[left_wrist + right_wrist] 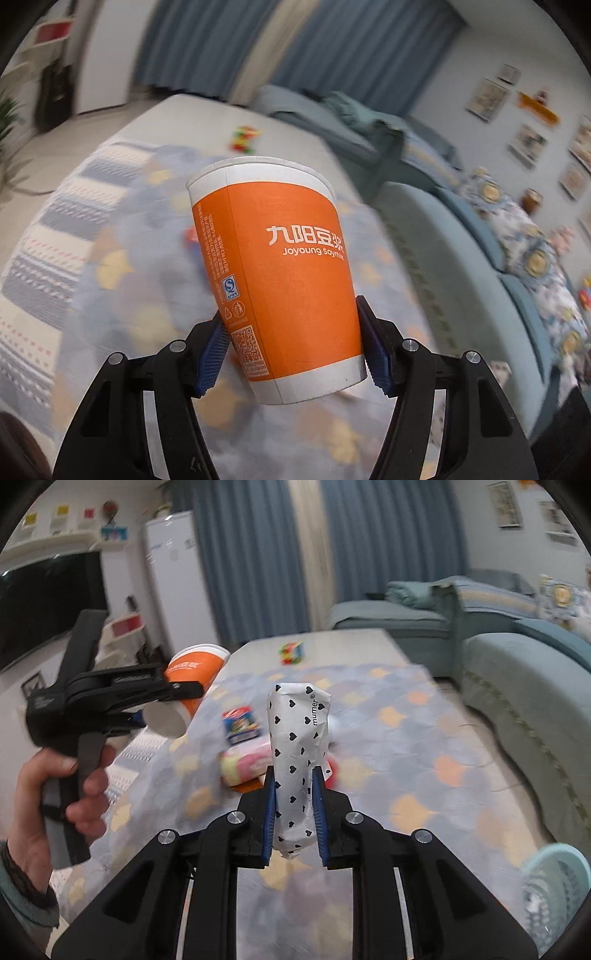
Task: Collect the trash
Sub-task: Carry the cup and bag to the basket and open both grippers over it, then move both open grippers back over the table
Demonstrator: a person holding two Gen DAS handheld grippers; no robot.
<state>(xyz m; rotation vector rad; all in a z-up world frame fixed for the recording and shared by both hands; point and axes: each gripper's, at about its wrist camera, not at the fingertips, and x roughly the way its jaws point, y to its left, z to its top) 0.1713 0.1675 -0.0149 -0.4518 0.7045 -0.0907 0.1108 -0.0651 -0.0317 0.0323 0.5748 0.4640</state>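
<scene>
Currently my left tool [295, 345] clamps the orange paper cup [280, 273] near its base, and my right tool [293, 812] pinches the white packet [297, 760], both clear above the bench [424, 738]. Carry both level; squeezing harder risks crushing the cup.

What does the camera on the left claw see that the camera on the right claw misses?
Only the left view shows the wall of framed pictures and the left claw gripping the orange cup from close up, print readable.

Only the right view shows the right claw squeezing a white packet with black hearts, the hand holding the other tool, a television, snack packs and a pale green basket.

Both show the cup, the patterned table cover, the colourful cube, curtains and sofa.
</scene>
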